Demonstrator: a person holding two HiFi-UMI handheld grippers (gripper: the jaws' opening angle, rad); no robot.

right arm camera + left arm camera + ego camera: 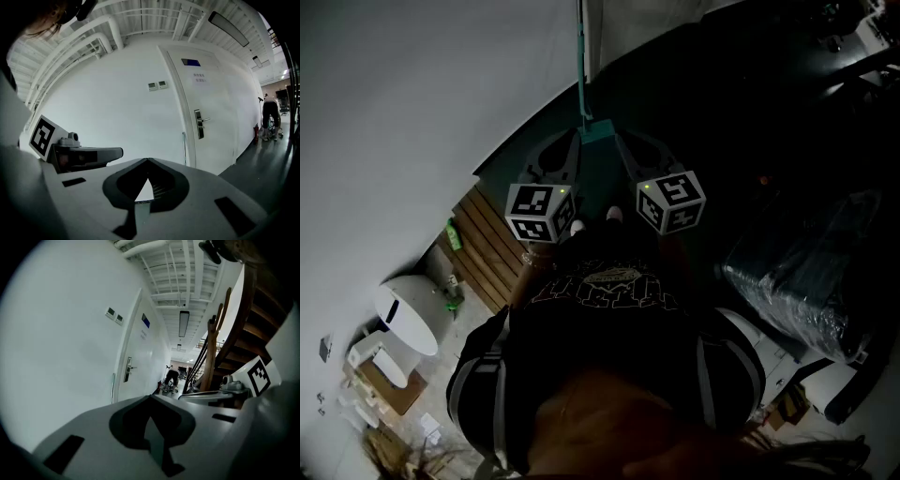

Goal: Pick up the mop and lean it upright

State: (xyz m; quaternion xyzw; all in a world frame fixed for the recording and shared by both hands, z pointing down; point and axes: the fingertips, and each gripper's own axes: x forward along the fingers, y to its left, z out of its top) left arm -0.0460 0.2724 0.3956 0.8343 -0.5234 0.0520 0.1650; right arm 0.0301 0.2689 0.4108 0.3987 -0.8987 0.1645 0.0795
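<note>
The mop stands upright against the white wall. Its teal handle (580,56) runs up the wall, and its teal head (596,131) rests on the dark floor. It shows as a thin pole by the door frame in the left gripper view (113,387) and in the right gripper view (184,147). My left gripper (575,139) and right gripper (619,141) are held side by side just short of the mop head, apart from it. Both point toward the wall. The left gripper's (151,397) jaws meet at the tip with nothing between them, and so do the right gripper's (148,160).
A white door (206,117) stands just right of the mop. Wooden stairs (487,244) rise at my left, also seen in the left gripper view (243,324). A black wrapped bundle (806,281) lies at the right. A white device (408,314) stands lower left. A person (171,378) bends over far down the corridor.
</note>
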